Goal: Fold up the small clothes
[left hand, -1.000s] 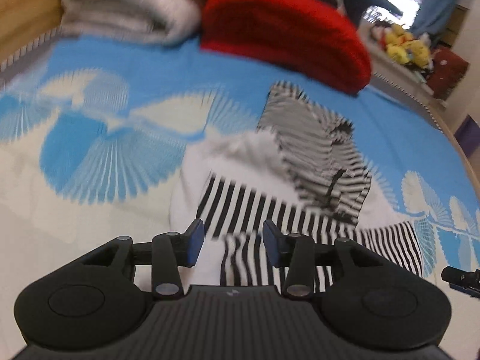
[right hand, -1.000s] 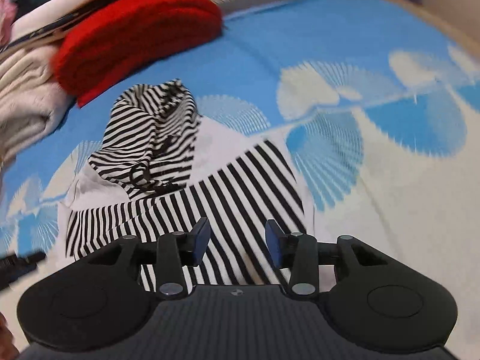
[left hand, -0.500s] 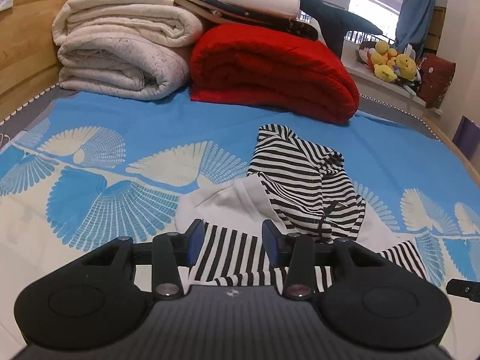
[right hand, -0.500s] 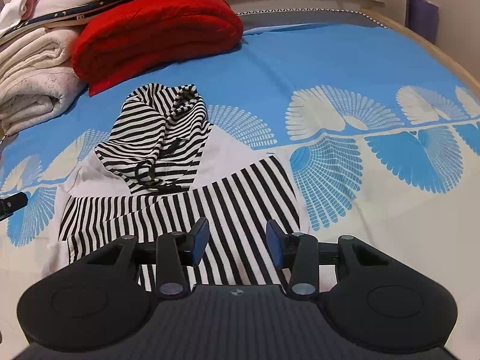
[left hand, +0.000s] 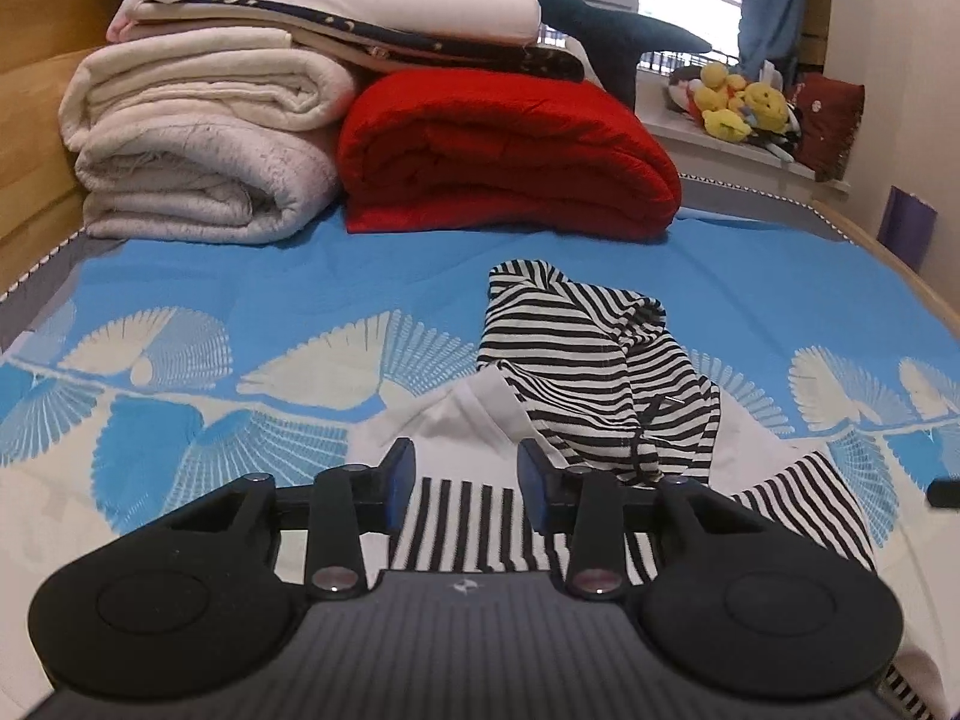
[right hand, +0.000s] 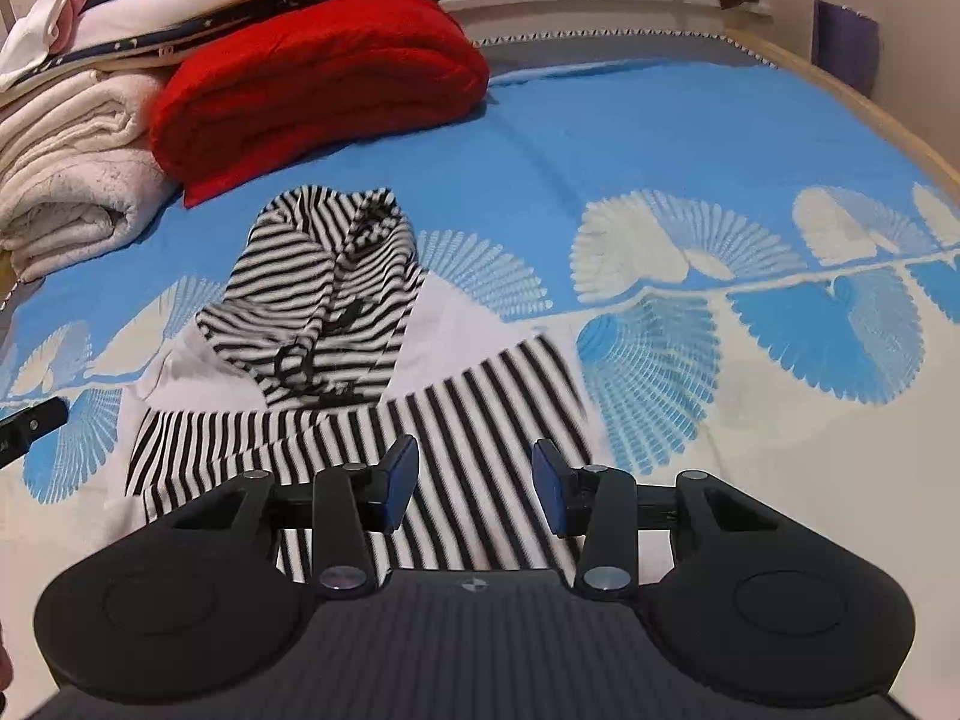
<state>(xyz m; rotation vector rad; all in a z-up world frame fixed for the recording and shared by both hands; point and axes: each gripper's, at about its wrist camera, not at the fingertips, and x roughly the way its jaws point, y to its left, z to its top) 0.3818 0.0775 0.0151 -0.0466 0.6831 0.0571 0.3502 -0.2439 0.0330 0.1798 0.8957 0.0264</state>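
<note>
Compared with the earlier pictures: the left two-finger gripper (left hand: pixel 462 474) has its blue-padded jaws narrowed, having just been closing; striped fabric shows in the gap behind them, though no pad visibly presses it. The black-and-white striped hooded garment with white body (left hand: pixel 576 360) now appears sharp rather than blurred and sits lower against the fingers in the left wrist view. Behind it, the folded red blanket (left hand: pixel 504 150) and the stack of cream folded blankets (left hand: pixel 198 144) have come fully into frame.
</note>
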